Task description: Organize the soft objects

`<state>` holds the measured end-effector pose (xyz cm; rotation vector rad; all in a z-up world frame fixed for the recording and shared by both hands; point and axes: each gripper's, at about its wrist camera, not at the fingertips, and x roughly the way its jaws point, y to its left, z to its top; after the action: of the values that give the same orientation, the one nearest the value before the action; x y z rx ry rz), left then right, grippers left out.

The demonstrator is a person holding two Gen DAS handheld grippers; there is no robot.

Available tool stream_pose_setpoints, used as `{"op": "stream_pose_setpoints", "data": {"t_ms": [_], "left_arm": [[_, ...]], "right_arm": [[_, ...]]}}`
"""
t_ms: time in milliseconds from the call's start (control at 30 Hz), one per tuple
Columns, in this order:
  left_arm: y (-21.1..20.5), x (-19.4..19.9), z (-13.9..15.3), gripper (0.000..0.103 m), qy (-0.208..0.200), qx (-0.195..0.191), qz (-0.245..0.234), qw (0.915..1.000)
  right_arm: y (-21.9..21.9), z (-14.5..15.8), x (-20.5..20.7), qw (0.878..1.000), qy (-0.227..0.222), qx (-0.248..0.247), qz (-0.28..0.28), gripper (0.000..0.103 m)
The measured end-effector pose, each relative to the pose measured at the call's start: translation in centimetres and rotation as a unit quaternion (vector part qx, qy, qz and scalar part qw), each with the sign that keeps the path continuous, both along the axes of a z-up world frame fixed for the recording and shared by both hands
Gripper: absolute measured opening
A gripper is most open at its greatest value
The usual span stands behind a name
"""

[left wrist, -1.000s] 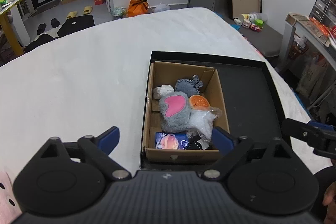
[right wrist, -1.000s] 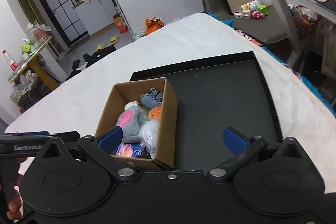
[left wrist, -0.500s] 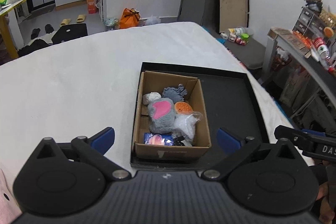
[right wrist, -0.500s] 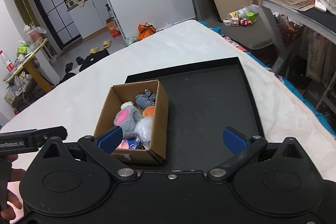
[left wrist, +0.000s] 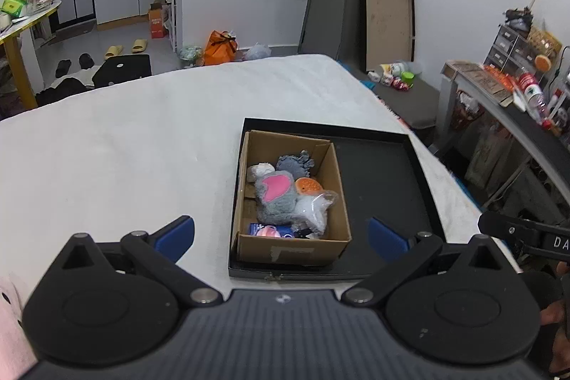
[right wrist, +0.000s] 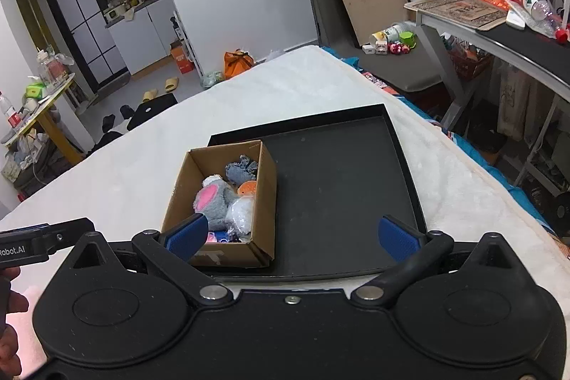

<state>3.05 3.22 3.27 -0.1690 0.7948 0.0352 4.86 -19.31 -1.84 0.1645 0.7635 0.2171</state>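
Both my claws wide open, nothing in them: left claw (left wrist: pixel 281 234), right claw (right wrist: pixel 293 234). Soft toys (left wrist: pixel 276 198) sit in cardboard box (left wrist: pixel 290 250) on black tray (left wrist: pixel 384 184), on bed. I think job looks done. Keep claws clear, don't bump box.

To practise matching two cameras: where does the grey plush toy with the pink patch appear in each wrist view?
Left wrist: the grey plush lies mid-frame, in the middle of the cardboard box.
Right wrist: the grey plush lies left of centre, in the same box.
Shared landmark: the black tray under the box.
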Motion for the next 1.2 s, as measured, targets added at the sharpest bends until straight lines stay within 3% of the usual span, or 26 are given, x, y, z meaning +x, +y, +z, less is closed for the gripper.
{"op": "stream_pose_setpoints", "data": {"t_ms": [533,1067,1200], "left_arm": [[0.5,-4.0,3.5,0.103,-0.033,0.029,0.010,0.9990],[0.3,-6.9,4.5,0.103,-0.040,0.045,0.010,0.9981],[0.2,-7.1,4.4,0.103,-0.040,0.042,0.005,0.9983]], "right_arm": [[0.0,3.3,-3.9,1.000,-0.025,-0.005,-0.002,0.103],[1.9,4.4,-6.6,0.998,-0.046,-0.038,0.027,0.103],[1.7,4.3,-6.9,0.998,-0.043,-0.025,0.031,0.103]]}}
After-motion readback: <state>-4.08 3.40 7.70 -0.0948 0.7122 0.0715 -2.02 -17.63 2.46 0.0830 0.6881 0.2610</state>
